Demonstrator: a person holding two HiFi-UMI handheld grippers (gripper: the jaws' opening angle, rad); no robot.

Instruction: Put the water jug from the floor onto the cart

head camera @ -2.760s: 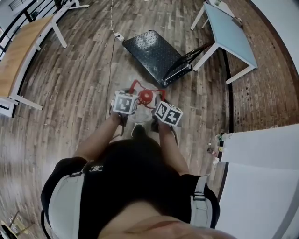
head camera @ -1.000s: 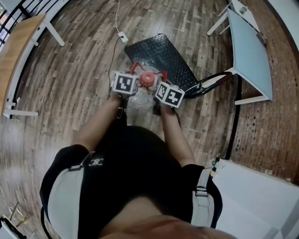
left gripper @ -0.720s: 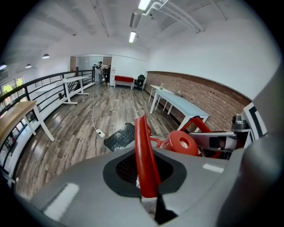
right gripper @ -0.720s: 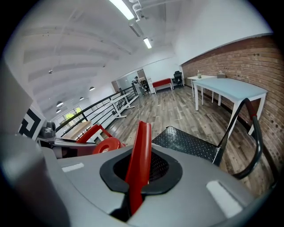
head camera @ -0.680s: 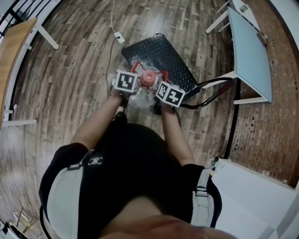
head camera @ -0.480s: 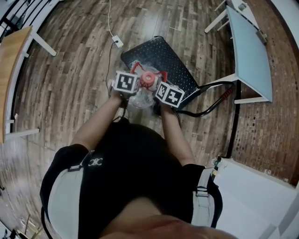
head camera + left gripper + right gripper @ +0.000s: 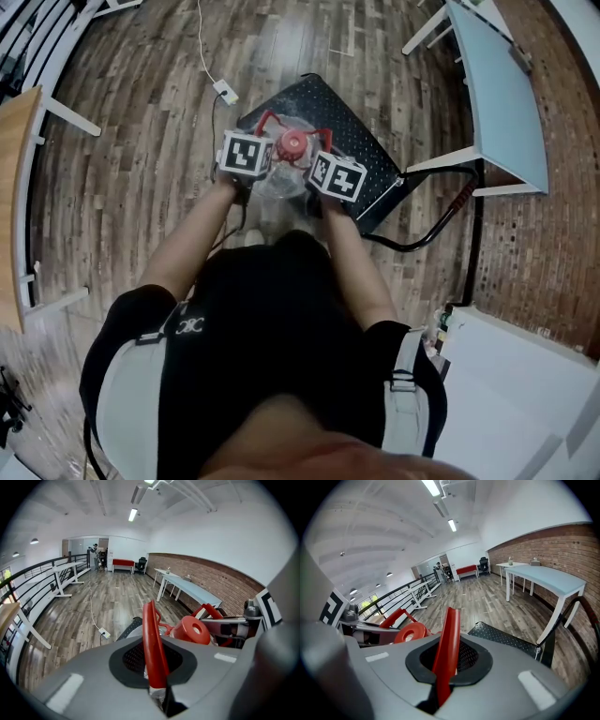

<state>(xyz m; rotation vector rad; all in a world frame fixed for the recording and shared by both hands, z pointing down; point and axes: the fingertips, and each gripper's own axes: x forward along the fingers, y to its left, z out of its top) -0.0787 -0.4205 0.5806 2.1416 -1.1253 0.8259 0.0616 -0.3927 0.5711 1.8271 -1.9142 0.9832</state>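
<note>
The clear water jug (image 7: 279,184) with its red cap (image 7: 293,142) hangs between my two grippers, over the near end of the black cart deck (image 7: 361,150). My left gripper (image 7: 260,148) is shut on the jug's left red handle (image 7: 152,644). The right gripper (image 7: 317,161) is shut on the right red handle (image 7: 446,646). In the left gripper view the cap (image 7: 192,630) sits to the right of the left gripper (image 7: 158,688). From the right gripper (image 7: 442,688) it shows as the cap (image 7: 410,632) at left, with the cart deck (image 7: 506,638) beyond. The jug's base is hidden.
The cart's folded push handle (image 7: 448,217) lies on the floor to the right of the deck. A light blue table (image 7: 497,84) stands at the right, a wooden table (image 7: 14,187) at the left. A power strip (image 7: 225,91) with its cable lies beyond the cart.
The person has walked forward with the jug held in both grippers. The jug, earlier short of the cart, now hangs over the deck's near end. Both grips are unchanged.
</note>
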